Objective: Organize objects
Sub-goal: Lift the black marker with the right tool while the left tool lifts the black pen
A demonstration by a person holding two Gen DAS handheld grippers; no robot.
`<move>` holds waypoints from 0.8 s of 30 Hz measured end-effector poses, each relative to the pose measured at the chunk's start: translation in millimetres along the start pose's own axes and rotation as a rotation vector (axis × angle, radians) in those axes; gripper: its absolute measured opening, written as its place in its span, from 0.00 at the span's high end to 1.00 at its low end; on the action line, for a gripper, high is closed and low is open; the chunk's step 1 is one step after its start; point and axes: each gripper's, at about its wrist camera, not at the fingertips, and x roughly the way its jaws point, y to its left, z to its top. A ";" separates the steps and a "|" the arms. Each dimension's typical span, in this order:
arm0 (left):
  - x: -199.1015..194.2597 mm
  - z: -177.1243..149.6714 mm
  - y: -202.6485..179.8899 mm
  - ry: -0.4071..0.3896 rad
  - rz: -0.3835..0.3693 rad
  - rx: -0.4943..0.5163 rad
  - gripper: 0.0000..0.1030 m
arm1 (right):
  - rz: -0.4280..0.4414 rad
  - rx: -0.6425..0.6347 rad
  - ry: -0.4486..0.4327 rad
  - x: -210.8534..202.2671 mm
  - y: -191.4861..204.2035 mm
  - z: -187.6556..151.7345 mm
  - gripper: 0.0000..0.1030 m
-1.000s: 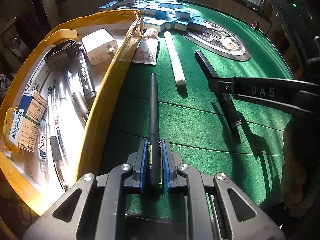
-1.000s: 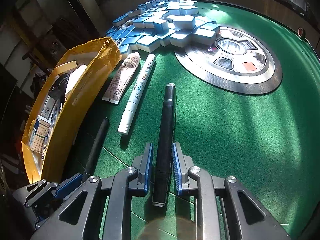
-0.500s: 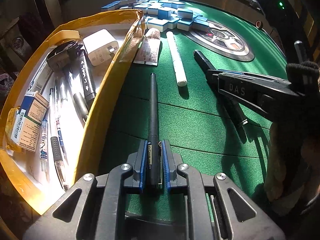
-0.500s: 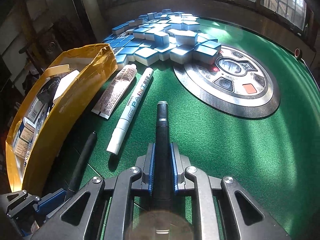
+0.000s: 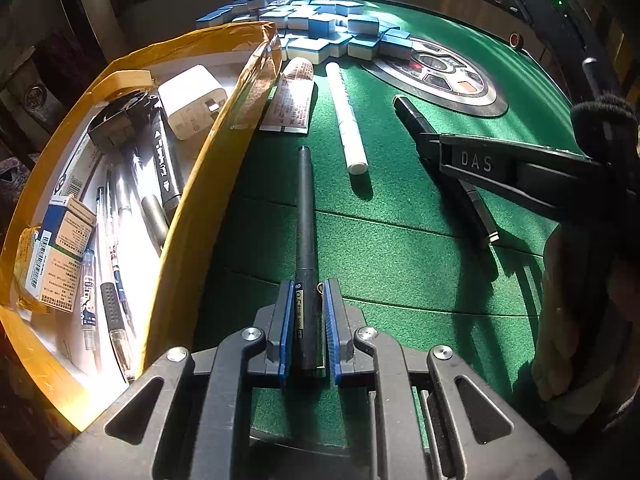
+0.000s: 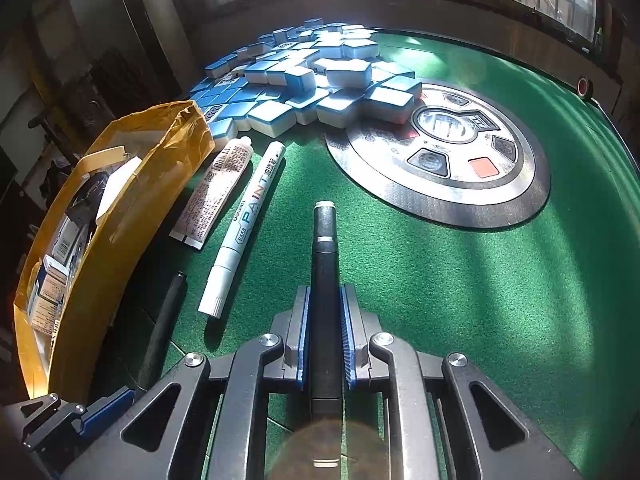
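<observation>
A: Both sets of tongs are loaded — the left tongs (image 5: 307, 332) have their blue pads pressed close on the tail of a slim black pen (image 5: 305, 216), which lies along the green tabletop (image 5: 400, 264) just beside the yellow box (image 5: 208, 184).

B: And the right tongs (image 6: 325, 336) are clamped on the thick black marker (image 6: 325, 264), gripped well back, most of the barrel sticking out ahead.

A: That's the worry, I'd say. Held by the end, a long pen can swing or pivot between the pads on the lift.

B: The box wall too — it looks tall and floppy. A low nose could catch the rim and push the box, or bounce the pen out.

A: The two tools sit close together. Going for the box at once, they could knock each other.

B: And the white paint pen (image 6: 248, 220) and the tube (image 6: 216, 196) lie near that wall — a low sweep might roll them.
</observation>
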 end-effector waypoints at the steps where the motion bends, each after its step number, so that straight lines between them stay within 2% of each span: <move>1: 0.3 0.2 0.2 -0.001 -0.002 0.003 0.88 | -0.002 0.000 0.000 0.1 0.2 0.1 0.88; 24: -1.2 -3.9 2.4 -0.019 0.005 -0.014 0.87 | -0.021 -0.013 -0.005 1.4 3.6 -0.1 0.87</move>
